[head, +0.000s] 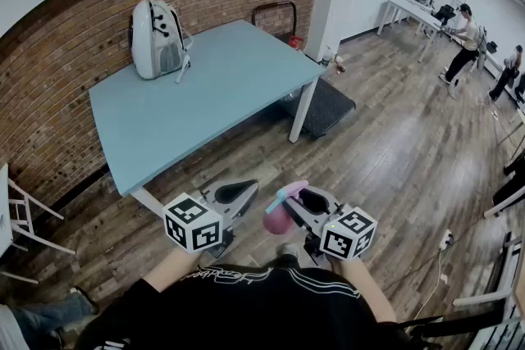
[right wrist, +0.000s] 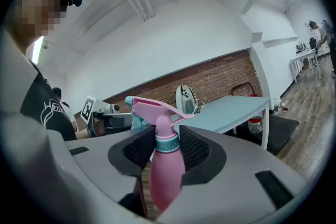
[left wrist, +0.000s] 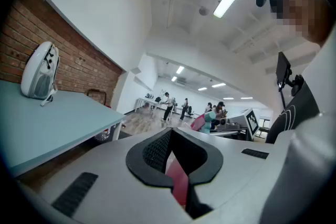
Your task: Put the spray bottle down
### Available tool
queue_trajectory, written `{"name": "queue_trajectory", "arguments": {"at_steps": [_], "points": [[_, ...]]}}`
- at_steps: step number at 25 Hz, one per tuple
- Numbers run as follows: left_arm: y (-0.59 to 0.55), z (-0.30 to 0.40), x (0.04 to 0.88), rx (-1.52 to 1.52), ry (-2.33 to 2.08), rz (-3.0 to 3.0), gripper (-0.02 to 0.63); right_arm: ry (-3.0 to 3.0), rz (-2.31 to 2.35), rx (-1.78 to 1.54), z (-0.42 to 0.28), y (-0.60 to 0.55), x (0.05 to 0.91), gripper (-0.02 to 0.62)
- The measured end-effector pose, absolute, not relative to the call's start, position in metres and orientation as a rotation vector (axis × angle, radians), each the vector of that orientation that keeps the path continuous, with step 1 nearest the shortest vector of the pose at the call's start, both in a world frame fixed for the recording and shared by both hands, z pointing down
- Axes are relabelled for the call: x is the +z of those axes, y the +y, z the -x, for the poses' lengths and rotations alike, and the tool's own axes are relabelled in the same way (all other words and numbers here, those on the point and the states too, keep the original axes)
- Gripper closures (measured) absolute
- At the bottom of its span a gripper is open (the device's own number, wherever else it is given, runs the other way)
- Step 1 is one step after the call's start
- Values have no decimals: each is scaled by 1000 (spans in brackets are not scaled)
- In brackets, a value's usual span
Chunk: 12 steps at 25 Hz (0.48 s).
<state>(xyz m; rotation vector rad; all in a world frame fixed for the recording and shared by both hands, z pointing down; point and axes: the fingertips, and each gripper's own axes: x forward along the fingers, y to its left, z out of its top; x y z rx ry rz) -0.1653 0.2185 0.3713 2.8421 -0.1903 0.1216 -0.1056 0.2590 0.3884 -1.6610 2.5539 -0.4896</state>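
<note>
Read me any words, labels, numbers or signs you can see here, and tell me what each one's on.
No text here can be read.
White print on the shirt: too blurred to read.
Faces of the left cube and right cube: black-and-white square patterns only, no letters or numbers.
Pink bottle: no label shows.

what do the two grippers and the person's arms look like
Both the left gripper and right gripper are grey moulded shells with black ribbed pads lining a rounded opening. Each carries a white cube printed with black square markers. The person wears a black top with white lettering.
</note>
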Motion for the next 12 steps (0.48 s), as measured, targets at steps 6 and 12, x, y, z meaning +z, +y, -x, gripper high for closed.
{"name": "queue_trajectory", "arguments": {"at_steps": [6,12], "points": [[221,165,374,139,-181,-2843,600,2555,1654,-478,107,259,388,453],[228,166,374,138,-179,-2847,600,2555,1646,-467,108,265,386,454]]}}
